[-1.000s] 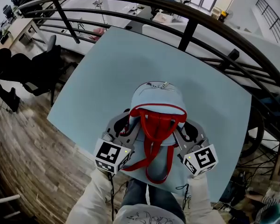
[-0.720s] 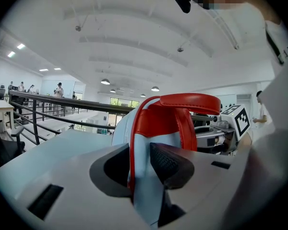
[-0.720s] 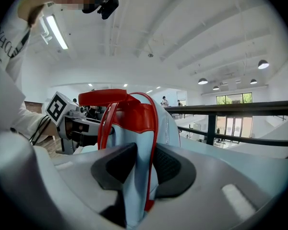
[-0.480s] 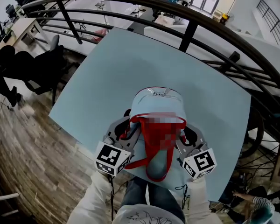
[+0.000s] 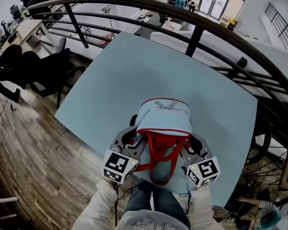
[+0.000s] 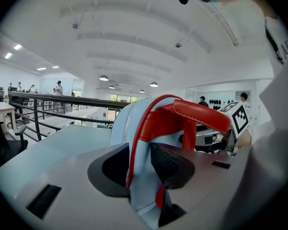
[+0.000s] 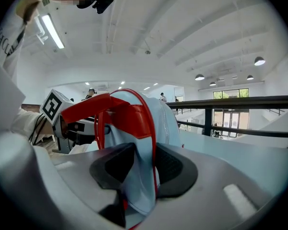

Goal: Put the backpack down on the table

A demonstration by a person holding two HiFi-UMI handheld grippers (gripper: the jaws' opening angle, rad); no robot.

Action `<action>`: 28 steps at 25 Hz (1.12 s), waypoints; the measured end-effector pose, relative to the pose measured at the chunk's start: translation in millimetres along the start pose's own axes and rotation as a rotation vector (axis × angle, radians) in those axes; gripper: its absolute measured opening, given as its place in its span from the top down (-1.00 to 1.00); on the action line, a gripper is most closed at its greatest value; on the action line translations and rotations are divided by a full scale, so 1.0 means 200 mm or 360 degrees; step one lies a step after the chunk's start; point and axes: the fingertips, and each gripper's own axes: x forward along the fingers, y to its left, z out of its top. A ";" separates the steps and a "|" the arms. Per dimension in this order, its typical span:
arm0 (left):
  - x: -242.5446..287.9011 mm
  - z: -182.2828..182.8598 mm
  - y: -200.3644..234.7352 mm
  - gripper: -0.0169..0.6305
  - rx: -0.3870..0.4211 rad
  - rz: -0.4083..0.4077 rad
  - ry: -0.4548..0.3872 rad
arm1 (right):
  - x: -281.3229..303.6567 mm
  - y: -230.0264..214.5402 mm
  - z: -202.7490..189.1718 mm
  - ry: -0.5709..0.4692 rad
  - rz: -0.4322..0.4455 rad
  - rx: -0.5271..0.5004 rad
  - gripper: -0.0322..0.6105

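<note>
A light blue backpack with red straps stands on the pale blue table, near its front edge. My left gripper is at its left side and my right gripper at its right side. In the left gripper view a fold of the backpack with red piping lies between the jaws of the left gripper, which are opening; the pad faces show beside the cloth. The right gripper view shows the same: the backpack has cloth hanging loose between the opening jaws of the right gripper.
A dark curved railing runs behind the table's far edge. Black office chairs stand on the wooden floor to the left. The table's front edge is just before my body. People stand far off in the hall.
The backpack and both grippers have shifted toward me and the table's front edge. The backpack's top now sits lower in the head view.
</note>
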 end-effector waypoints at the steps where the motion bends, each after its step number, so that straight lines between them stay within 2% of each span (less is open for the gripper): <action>1: -0.01 0.00 0.00 0.55 -0.0001 0.0005 0.0007 | 0.00 0.00 -0.01 0.0000 -0.0008 0.0014 0.45; 7: -0.01 0.00 0.02 0.52 -0.0027 0.0103 0.0026 | 0.00 -0.01 0.00 -0.0003 -0.0092 0.0078 0.40; 12: -0.07 0.02 0.08 0.48 -0.0082 0.0212 0.0014 | -0.05 -0.01 0.06 -0.0033 -0.0128 0.0057 0.36; 16: -0.14 0.08 0.12 0.48 -0.0071 0.0263 -0.0003 | -0.12 -0.06 0.15 -0.0097 -0.0181 0.0047 0.36; 28: -0.35 0.48 0.15 0.51 -0.0065 0.0411 -0.0337 | -0.23 -0.08 0.51 -0.0288 -0.0272 -0.0039 0.38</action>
